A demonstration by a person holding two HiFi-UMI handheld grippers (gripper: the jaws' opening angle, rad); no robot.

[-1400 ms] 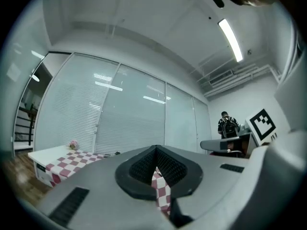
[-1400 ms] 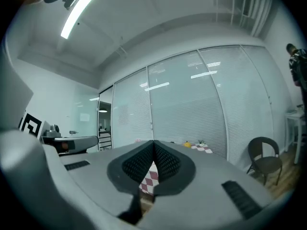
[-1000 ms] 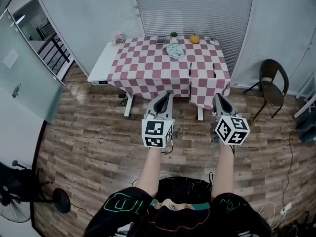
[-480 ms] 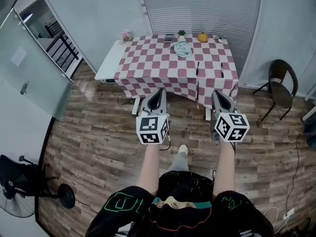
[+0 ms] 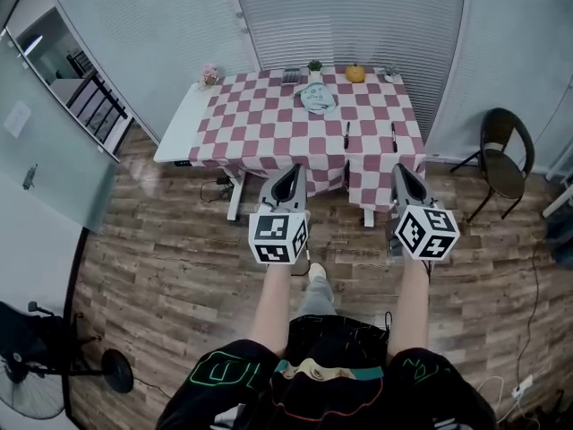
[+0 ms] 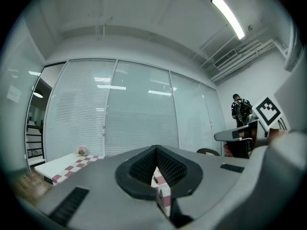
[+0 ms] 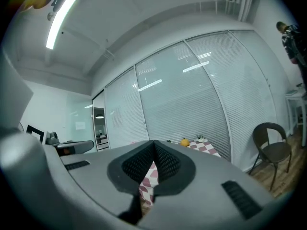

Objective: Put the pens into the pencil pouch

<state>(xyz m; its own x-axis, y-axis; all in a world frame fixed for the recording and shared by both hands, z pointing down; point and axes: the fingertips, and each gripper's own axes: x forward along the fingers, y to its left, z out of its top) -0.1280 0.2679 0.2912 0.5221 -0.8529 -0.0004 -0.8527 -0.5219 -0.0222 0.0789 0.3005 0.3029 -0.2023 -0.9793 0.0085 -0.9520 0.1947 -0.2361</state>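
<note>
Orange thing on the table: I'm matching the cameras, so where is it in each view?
Head view: the orange thing sits at the far edge of the checkered tablecloth, right of centre.
Left gripper view: not in it.
Right gripper view: low, just right of centre.
Shared landmark: the checkered tablecloth, in all three.

The head camera looks forward and steeply down from head height. It takes in the left gripper point(image 5: 295, 170), the right gripper point(image 5: 399, 170) and, well ahead, the red-and-white checked table point(image 5: 269, 124). Each gripper camera sits close behind its own jaws, facing level toward that distant table. The head and right gripper views share the dark round-backed chair point(image 5: 501, 150).
</note>
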